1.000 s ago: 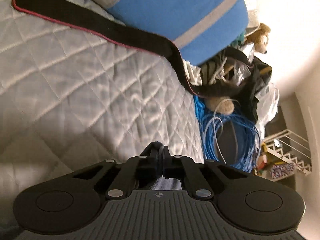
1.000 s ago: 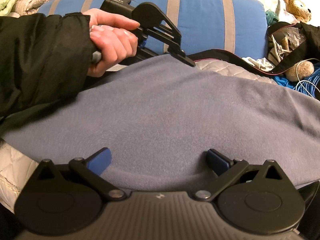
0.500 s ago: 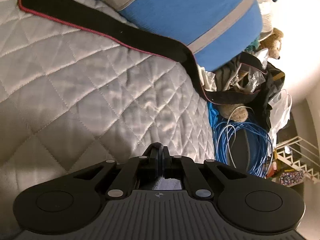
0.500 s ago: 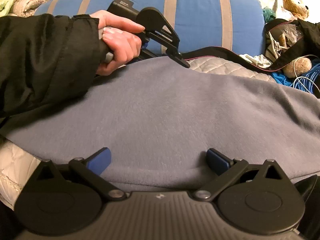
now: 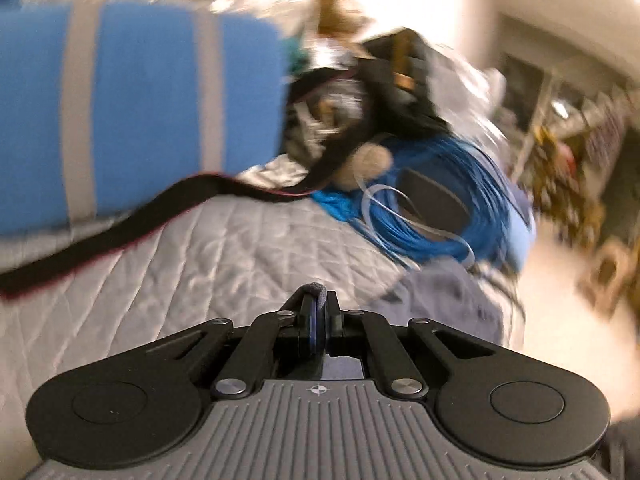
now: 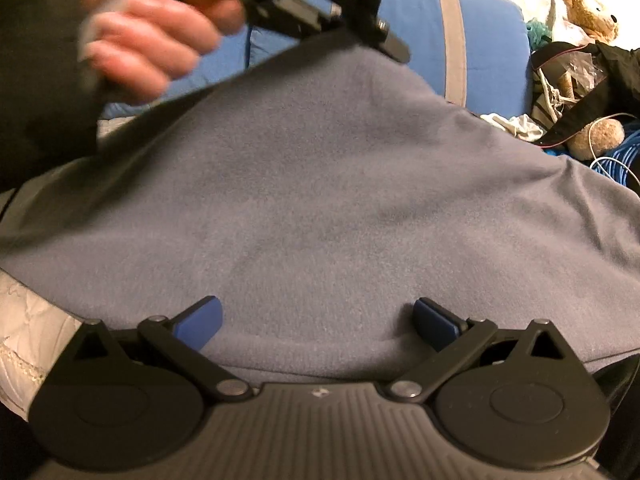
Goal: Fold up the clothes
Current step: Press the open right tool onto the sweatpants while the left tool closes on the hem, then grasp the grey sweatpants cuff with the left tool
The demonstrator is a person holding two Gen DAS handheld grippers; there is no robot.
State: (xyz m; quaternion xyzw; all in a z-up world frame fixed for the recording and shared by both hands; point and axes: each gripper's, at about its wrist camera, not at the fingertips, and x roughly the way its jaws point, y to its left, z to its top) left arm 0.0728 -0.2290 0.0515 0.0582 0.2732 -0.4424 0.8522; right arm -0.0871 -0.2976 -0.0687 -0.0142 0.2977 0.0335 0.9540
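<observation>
A grey-blue fleece (image 6: 328, 208) lies spread over a quilted bed (image 5: 208, 264), filling most of the right wrist view. The left gripper (image 5: 318, 306) has its jaws pressed together on a small fold of the fleece edge; in the right wrist view the left gripper (image 6: 394, 50), held in the person's hand (image 6: 160, 36), lifts the far edge of the fleece into a raised peak. The right gripper (image 6: 318, 320) sits low at the near edge, its jaws spread wide with the blue pads (image 6: 200, 320) resting apart on the cloth and gripping nothing. Behind the fleece is a blue pillow (image 6: 452, 32) with grey stripes. A black strap (image 5: 120, 232) crosses the quilt. To the far right are a teddy bear (image 6: 588, 10) and a coil of blue cable (image 5: 432, 208). The left wrist view is motion-blurred.
</observation>
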